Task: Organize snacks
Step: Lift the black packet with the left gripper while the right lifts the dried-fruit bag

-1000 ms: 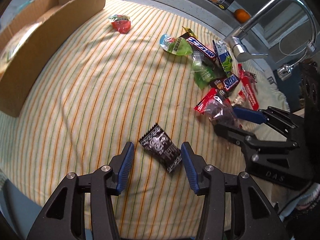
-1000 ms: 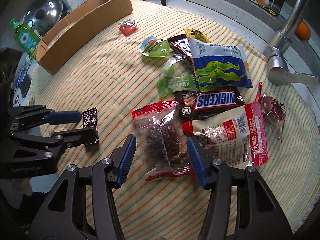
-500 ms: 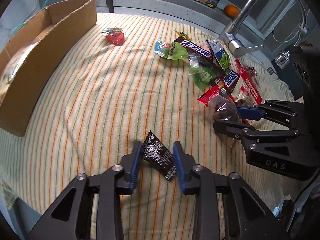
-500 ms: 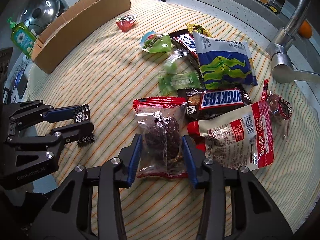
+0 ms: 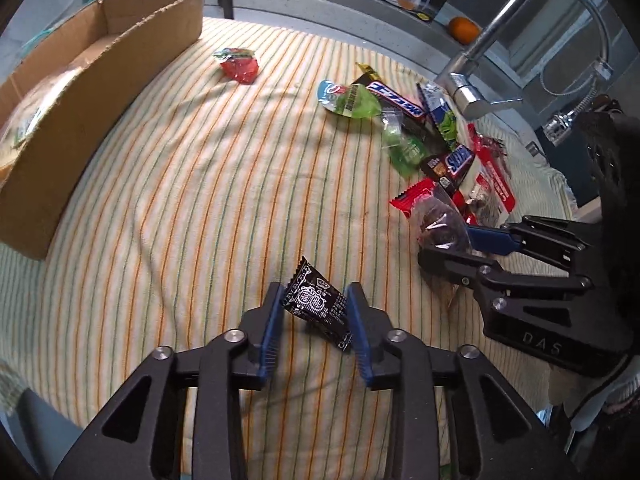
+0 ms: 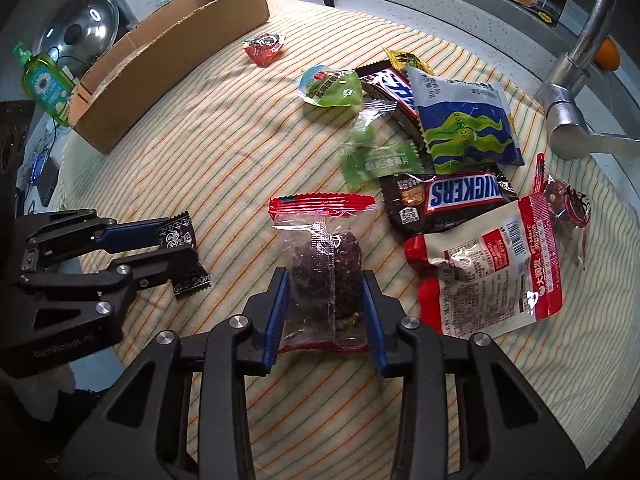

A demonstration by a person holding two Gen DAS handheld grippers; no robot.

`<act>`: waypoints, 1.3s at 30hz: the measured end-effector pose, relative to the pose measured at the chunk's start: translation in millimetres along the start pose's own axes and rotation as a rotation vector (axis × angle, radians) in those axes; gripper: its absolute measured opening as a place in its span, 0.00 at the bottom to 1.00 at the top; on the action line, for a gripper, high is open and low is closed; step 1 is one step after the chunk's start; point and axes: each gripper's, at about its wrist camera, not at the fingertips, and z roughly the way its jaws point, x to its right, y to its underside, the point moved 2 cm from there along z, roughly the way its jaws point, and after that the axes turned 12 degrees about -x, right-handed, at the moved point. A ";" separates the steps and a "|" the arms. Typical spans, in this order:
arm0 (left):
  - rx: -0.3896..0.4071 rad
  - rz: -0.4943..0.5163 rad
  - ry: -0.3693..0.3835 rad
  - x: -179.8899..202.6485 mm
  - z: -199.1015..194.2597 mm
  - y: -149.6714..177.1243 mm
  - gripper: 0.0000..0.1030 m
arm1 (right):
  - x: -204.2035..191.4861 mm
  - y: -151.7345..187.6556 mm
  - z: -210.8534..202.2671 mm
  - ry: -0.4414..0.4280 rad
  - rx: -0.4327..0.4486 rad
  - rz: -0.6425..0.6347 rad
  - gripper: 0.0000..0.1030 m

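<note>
The left gripper (image 5: 314,312) pinches a black candy (image 5: 318,309); the right gripper (image 6: 325,300) clamps a clear pouch (image 6: 325,264), both over the striped cloth (image 5: 192,184).

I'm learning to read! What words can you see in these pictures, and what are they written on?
"SNICKERS": on the brown candy bar.
"DAS": on the right gripper's black body.
Right gripper holds a red-edged clear packet: no readable words.
Left gripper holds a black packet: print too small.
Red-and-white pouch, blue-green bag, green sweets: too small or blurred.
</note>
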 end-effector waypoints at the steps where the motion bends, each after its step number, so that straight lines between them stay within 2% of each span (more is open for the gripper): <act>1: 0.001 -0.006 -0.007 0.6 -0.4 0.6 0.36 | -1.7 0.8 0.2 0.003 0.000 -0.002 0.35; 5: 0.012 0.022 -0.091 11.0 0.0 7.8 0.36 | -2.2 1.5 -1.0 0.004 -0.001 0.006 0.35; 6: 0.011 0.007 -0.088 10.6 -1.1 10.7 0.36 | -2.0 1.4 -1.4 0.004 0.002 0.009 0.35; 9: -0.011 -0.038 0.012 4.0 -3.2 15.9 0.36 | 0.5 6.6 -3.9 0.008 0.011 0.018 0.35; 12: -0.024 -0.047 0.054 -0.2 -1.5 8.4 0.33 | 4.4 10.6 -4.4 0.012 0.012 0.027 0.35; 15: -0.042 0.037 0.135 3.5 3.4 -4.0 0.33 | 7.1 15.2 -6.0 0.009 0.017 0.031 0.35; 17: -0.031 0.101 0.093 7.1 4.1 -11.7 0.35 | 8.5 19.1 -7.5 0.010 0.021 0.033 0.35; 19: -0.019 0.121 0.059 10.1 -1.1 -13.6 0.36 | 9.5 21.9 -9.6 0.008 0.026 0.037 0.35; 21: 0.001 0.118 0.030 11.6 -9.0 -9.9 0.39 | 10.5 23.2 -11.5 0.003 0.033 0.041 0.35; 22: 0.000 0.112 0.000 12.3 -9.8 -6.8 0.45 | 10.9 24.1 -12.7 0.001 0.036 0.043 0.35; 24: -0.028 0.078 -0.043 12.4 -6.5 1.6 0.46 | 11.2 26.1 -14.6 0.001 0.038 0.043 0.36; 27: -0.060 0.041 0.012 15.8 0.9 9.7 0.46 | 12.0 28.5 -17.0 0.000 0.042 0.040 0.35; 29: -0.057 0.046 -0.008 22.3 5.1 8.4 0.45 | 12.8 28.9 -17.2 0.003 0.041 0.039 0.35; 30: -0.054 0.052 -0.020 25.0 6.7 7.0 0.44 | 13.1 29.6 -17.3 0.006 0.040 0.039 0.36; 33: -0.034 0.066 -0.069 26.9 9.9 4.6 0.23 | 14.1 30.5 -18.2 0.008 0.040 0.042 0.36; 39: -0.023 0.077 -0.038 21.1 5.7 7.3 0.21 | 15.5 30.9 -20.6 -0.003 0.049 0.059 0.35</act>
